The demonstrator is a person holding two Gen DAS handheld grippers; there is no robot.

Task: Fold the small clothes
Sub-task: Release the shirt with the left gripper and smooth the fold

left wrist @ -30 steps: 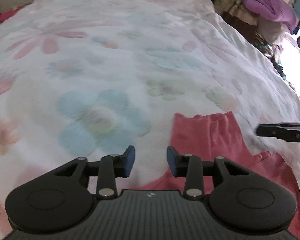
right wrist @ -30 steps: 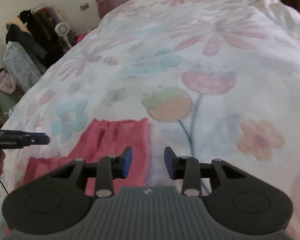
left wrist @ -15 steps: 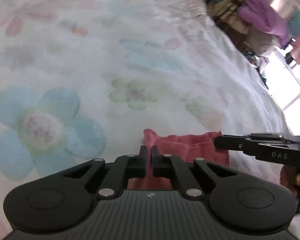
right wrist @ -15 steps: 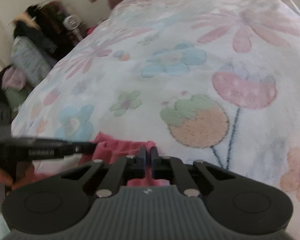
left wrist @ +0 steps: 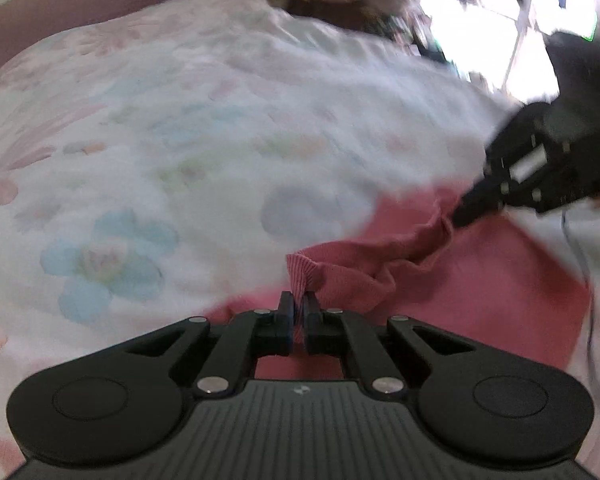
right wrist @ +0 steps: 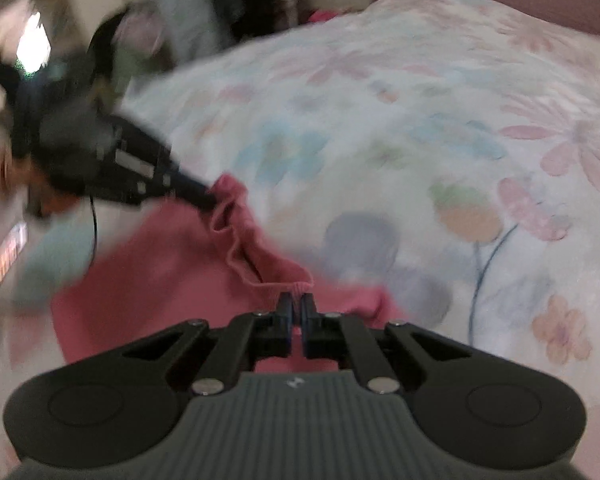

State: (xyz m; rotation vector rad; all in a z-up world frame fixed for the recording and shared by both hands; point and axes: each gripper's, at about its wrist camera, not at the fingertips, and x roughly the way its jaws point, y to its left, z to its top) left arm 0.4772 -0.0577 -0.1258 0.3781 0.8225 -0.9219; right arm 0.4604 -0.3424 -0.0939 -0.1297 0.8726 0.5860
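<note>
Your left gripper (left wrist: 298, 312) is clamped on a ribbed corner of the pink garment (left wrist: 479, 272), the jaws closed with only a thin pinch of cloth between them. Your right gripper (right wrist: 298, 312) is in the same state, pinching the other corner of that edge. In the left wrist view it reaches in from the right, its tip buried in the gathered hem.

You've taken the two ends of one edge, which looks like the sensible hold for a fold: with both corners pinned, the edge should travel as one line instead of trailing. The stretch between your grips sags and bunches, so you hold it slack rather than taut.

That edge is raised off the flowered bedspread (left wrist: 204, 132), while the rest of the garment lies flat on it, near you and well short of the far end of the bed. A grey shadow on the spread just beyond the cloth fits the lift.

Much of both views is smeared, so fine detail in the garment is hard to read.
</note>
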